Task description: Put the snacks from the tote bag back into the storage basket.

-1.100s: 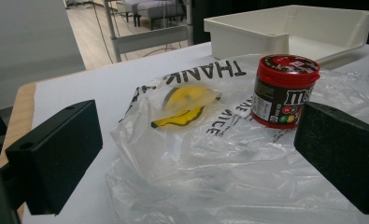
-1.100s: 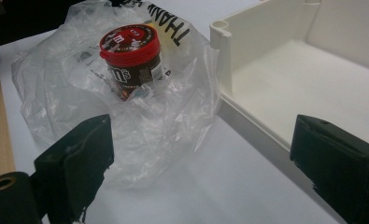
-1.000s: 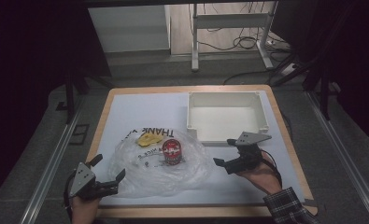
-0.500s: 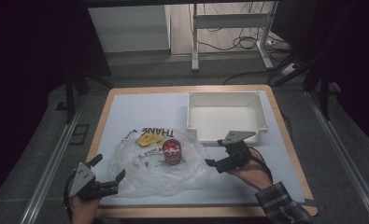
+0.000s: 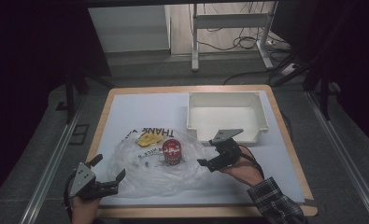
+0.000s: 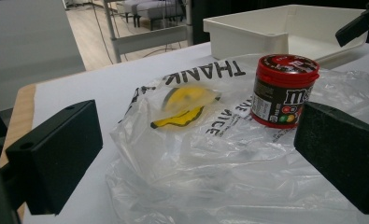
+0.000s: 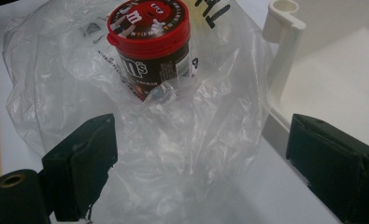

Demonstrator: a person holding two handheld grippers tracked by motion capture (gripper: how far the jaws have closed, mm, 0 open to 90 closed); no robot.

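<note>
High view shows my 2 grippers, left gripper [image 5: 108, 179] and right gripper [image 5: 209, 160], gaping empty beside the plastic bag [image 5: 140, 175]; left gripper view shows the candy jar [image 6: 283, 90] upright inside; right gripper view suggests pinching film low, sparing the tray [image 7: 322, 84].

This looks like a lab or recording workspace, not a home. A wooden-edged table [image 5: 285, 140] topped with a white sheet fills the middle of the high view, standing on grey carpet with metal rails [image 5: 51, 168] running along the floor at lower left and right. Dark curtains or panels [image 5: 32, 42] close off the upper left and upper right of the frame. At the top centre, a pale wooden floor carries the metal legs of a stand [image 5: 229, 28] with loose cables [image 5: 247, 42] lying beneath it, and a white panel [image 5: 128, 28] stands to its left.
</note>
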